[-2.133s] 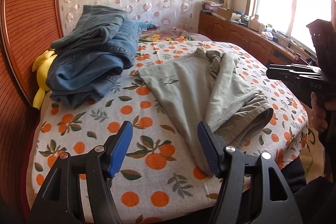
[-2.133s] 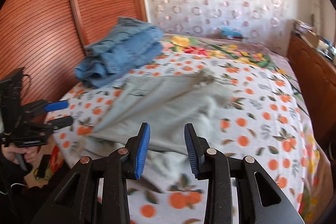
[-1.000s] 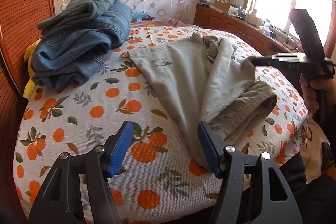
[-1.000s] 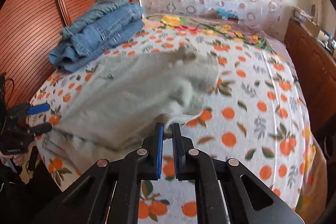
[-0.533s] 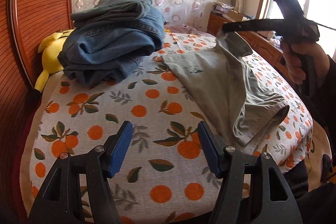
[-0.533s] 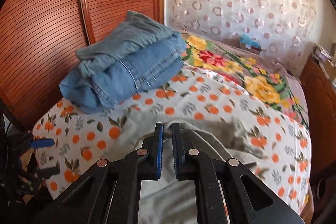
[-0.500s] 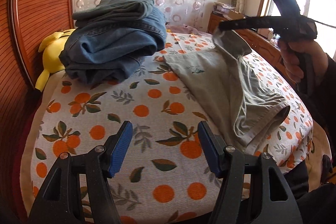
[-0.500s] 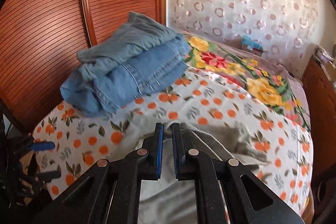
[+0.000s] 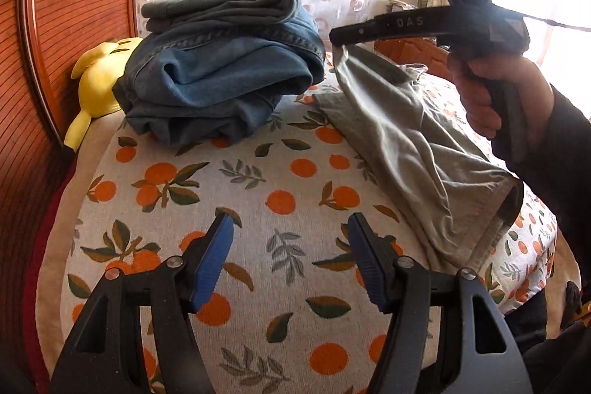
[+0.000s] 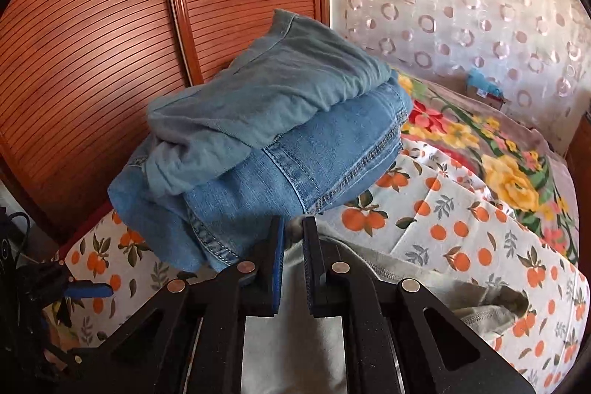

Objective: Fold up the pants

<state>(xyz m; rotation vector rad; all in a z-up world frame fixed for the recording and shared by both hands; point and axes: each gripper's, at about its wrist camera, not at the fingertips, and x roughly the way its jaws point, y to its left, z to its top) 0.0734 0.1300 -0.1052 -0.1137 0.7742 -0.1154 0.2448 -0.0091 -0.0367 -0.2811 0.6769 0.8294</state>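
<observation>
The grey-green pants (image 9: 417, 150) lie on the orange-print bed sheet (image 9: 258, 172), right of centre in the left wrist view. My right gripper (image 9: 334, 37) is shut on one edge of the pants and holds it lifted above the bed, close to the jeans pile. In the right wrist view the pants (image 10: 369, 268) hang from the shut right gripper (image 10: 293, 239). My left gripper (image 9: 290, 246) is open and empty, low over the near part of the sheet, left of the pants' hem. It also shows in the right wrist view (image 10: 86, 288).
A pile of folded blue jeans (image 9: 221, 76) sits at the head of the bed; it also shows in the right wrist view (image 10: 266, 143). A yellow plush toy (image 9: 98, 87) lies beside it. A wooden headboard (image 10: 110, 24) and a patterned curtain (image 10: 461, 6) stand behind.
My right gripper has closed on the pants' edge, lifted it and carried it toward the jeans pile. My left gripper has stayed open and shifted a little toward the headboard.
</observation>
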